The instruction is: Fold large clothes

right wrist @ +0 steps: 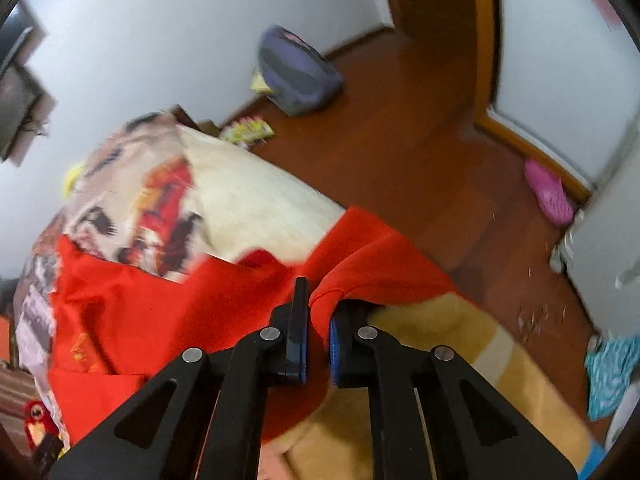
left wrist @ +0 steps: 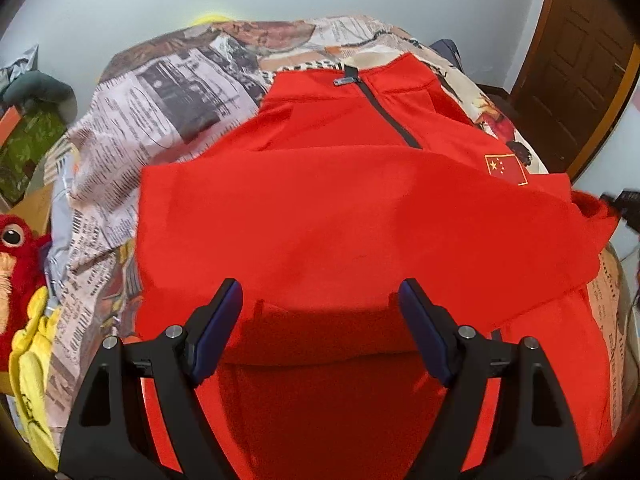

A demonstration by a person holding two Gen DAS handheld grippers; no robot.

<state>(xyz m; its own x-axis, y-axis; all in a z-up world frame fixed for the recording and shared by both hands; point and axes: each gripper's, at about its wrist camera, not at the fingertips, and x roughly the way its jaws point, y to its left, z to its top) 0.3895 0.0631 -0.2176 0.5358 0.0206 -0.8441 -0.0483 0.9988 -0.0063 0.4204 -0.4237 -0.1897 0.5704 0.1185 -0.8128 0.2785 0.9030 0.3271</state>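
A large red zip-neck jacket (left wrist: 320,200) with a small flag patch (left wrist: 506,168) lies spread on the bed, collar at the far end, one sleeve folded across the chest. My left gripper (left wrist: 320,300) is open and empty, hovering just above the jacket's near part. In the right wrist view the same red jacket (right wrist: 168,304) is seen at the bed's edge. My right gripper (right wrist: 320,300) is shut on a fold of its red cloth, which bunches between the pads and drapes over the right finger.
The bed has a newspaper-print cover (left wrist: 160,92) and a yellow blanket (right wrist: 440,360). A red and yellow plush toy (left wrist: 20,280) lies at the left. A wooden door (left wrist: 580,60), a grey bag (right wrist: 296,76) and a pink slipper (right wrist: 548,192) are on the wooden floor.
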